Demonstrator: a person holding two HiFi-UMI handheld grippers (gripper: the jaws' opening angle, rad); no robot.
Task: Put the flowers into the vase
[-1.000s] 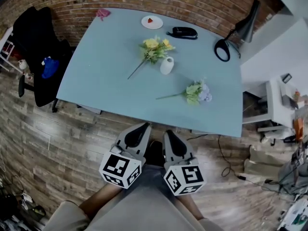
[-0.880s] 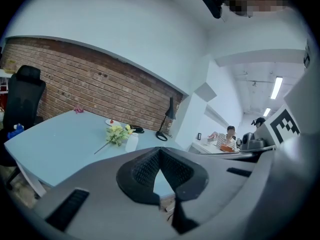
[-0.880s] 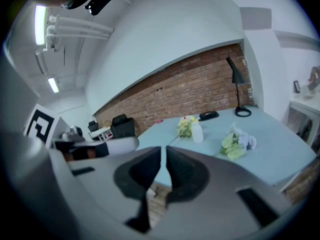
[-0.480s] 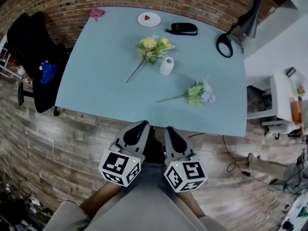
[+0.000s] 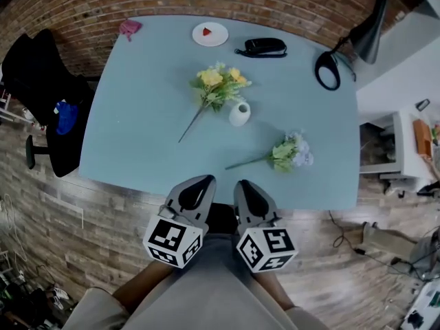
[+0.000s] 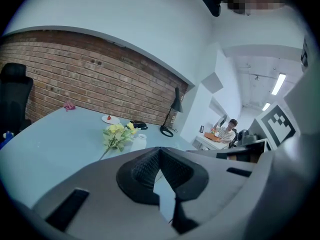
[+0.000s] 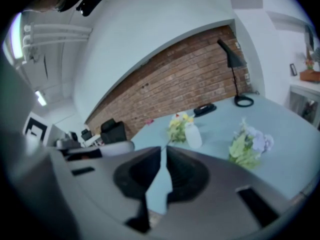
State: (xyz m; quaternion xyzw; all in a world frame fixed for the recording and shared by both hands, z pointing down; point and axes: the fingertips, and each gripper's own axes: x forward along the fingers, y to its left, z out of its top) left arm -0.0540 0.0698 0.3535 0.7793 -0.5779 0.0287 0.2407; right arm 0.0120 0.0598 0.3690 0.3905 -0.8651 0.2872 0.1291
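A small white vase (image 5: 239, 113) stands upright mid-table. A yellow flower bunch (image 5: 214, 88) lies just left of it, its stem running down-left. A pale purple and green bunch (image 5: 289, 152) lies nearer the front edge, stem pointing left. Both grippers hover side by side just off the table's near edge, below the flowers. My left gripper (image 5: 197, 185) is shut and empty, as is my right gripper (image 5: 245, 188). The left gripper view shows the yellow bunch (image 6: 116, 134) and vase (image 6: 139, 141) ahead. The right gripper view shows the vase (image 7: 193, 134) and purple bunch (image 7: 247, 146).
On the light blue table (image 5: 137, 136) sit a white plate (image 5: 210, 34), a black stapler-like object (image 5: 260, 47), a pink item (image 5: 128, 27) at the far left corner and a black desk lamp (image 5: 347, 53) at the right. A black chair (image 5: 34, 95) stands left. Brick wall behind.
Both grippers and the head have moved toward the table; the table's near edge now sits closer to the gripper tips. The jaws stay shut. The flowers and vase have not moved.
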